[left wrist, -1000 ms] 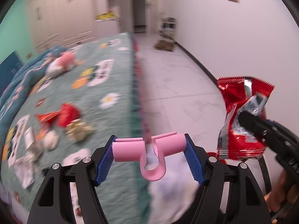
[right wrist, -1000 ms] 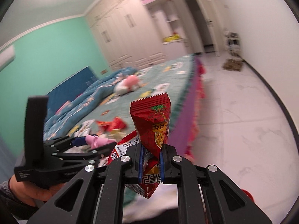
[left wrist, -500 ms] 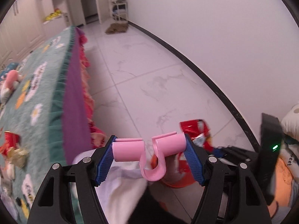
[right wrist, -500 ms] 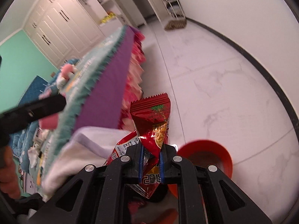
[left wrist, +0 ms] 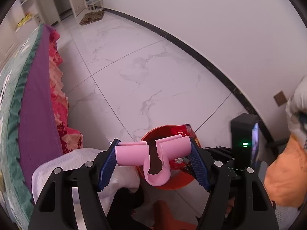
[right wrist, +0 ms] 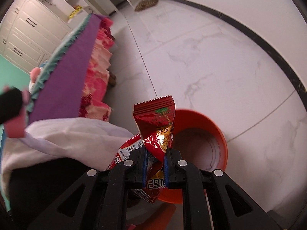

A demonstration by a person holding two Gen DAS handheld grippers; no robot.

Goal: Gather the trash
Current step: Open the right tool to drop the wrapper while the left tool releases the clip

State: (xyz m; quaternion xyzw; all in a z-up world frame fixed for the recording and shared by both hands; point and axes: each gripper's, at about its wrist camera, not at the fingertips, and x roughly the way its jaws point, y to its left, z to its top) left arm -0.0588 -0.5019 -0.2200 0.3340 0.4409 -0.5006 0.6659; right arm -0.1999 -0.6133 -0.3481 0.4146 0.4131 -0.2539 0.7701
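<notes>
Pinching a red snack wrapper [right wrist: 156, 128] between the nearly closed pads of my right gripper [right wrist: 155, 164], I hold it at lower centre of the right view, over the near rim of the orange bin [right wrist: 220, 134] on the white floor [right wrist: 201, 61]. My left gripper [left wrist: 153, 159], spread wide, clamps a pink clip [left wrist: 151, 153] at lower centre of its view, seemingly above the same bin [left wrist: 172, 184]. The bed edge [left wrist: 36, 115] fills the left.
</notes>
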